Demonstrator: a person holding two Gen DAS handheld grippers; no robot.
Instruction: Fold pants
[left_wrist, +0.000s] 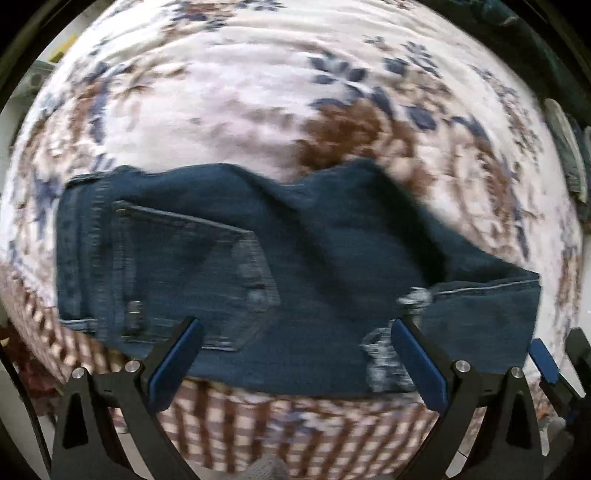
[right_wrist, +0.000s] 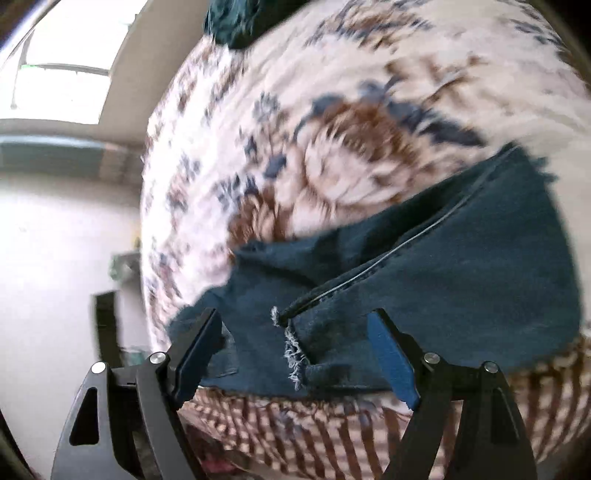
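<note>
1. Lay folded once already, by the look of it: the pants (left_wrist: 258, 266) (right_wrist: 424, 280) on the flower-patterned bed (left_wrist: 229, 107) (right_wrist: 332, 122), close to its checked near border, long axis running left to right across the left wrist view.
2. Showed the waistband and back pocket (left_wrist: 192, 269) at the left end, the hems and a frayed rip (left_wrist: 384, 354) at the right end.
3. Hovered straight above the near edge of the denim: the left claw (left_wrist: 293, 354), jaws spread wide, nothing pinched between them, pads clear of the cloth as far as the blur allowed.
4. Hung over the hem end, tilted downward: the right claw (right_wrist: 295, 354), released, jaws wide apart, a frayed hem (right_wrist: 295, 354) lying between but ungripped.
5. Peeked into the left view at the lower right edge, so stood nearer the hem end; the left stood nearer the waistband half.
6. Judged the coming fold to run along the long axis, hem end carried toward the waistband, so better suited to the right claw.
7. Risked a loose upper layer sliding if only one ply got caught.
</note>
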